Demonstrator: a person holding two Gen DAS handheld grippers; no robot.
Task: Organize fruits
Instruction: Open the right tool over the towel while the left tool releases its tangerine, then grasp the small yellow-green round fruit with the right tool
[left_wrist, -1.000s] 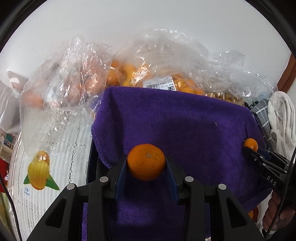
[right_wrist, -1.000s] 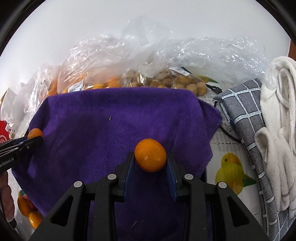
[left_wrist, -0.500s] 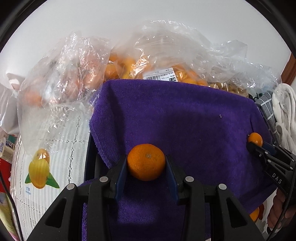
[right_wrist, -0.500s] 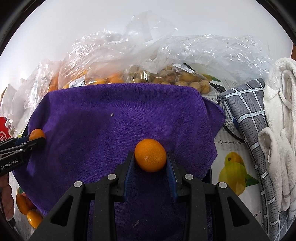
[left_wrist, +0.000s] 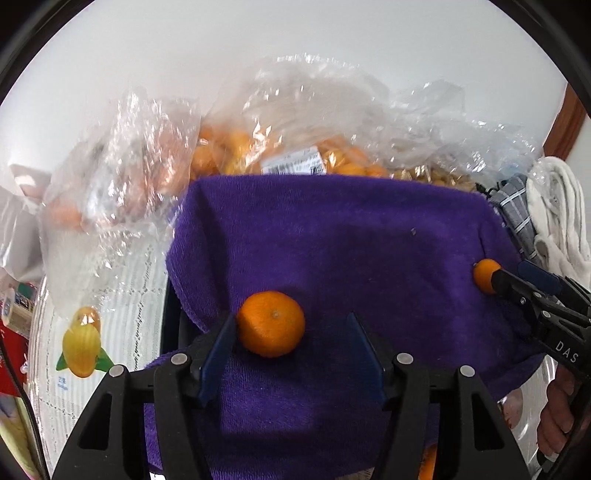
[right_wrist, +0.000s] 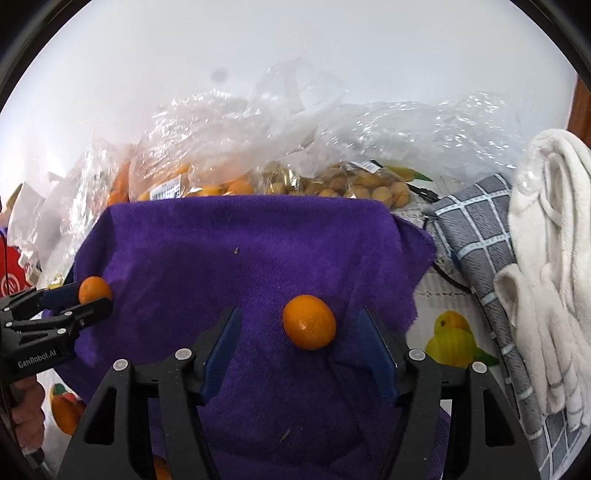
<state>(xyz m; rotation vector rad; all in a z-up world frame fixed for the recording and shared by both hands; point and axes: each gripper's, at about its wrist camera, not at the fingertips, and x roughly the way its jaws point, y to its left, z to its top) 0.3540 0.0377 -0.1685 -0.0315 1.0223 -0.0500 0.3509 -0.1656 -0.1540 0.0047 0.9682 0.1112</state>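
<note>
With both jaws spread wide, my left gripper (left_wrist: 291, 345) and right gripper (right_wrist: 301, 341) each frame a released mandarin (left_wrist: 270, 324), the other mandarin (right_wrist: 309, 322), resting apart on the purple towel (left_wrist: 351, 240), likely cushioning them.

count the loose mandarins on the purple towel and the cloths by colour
mandarins: 2
purple towel: 1
grey checked cloth: 1
white towel: 1
total: 5
</note>
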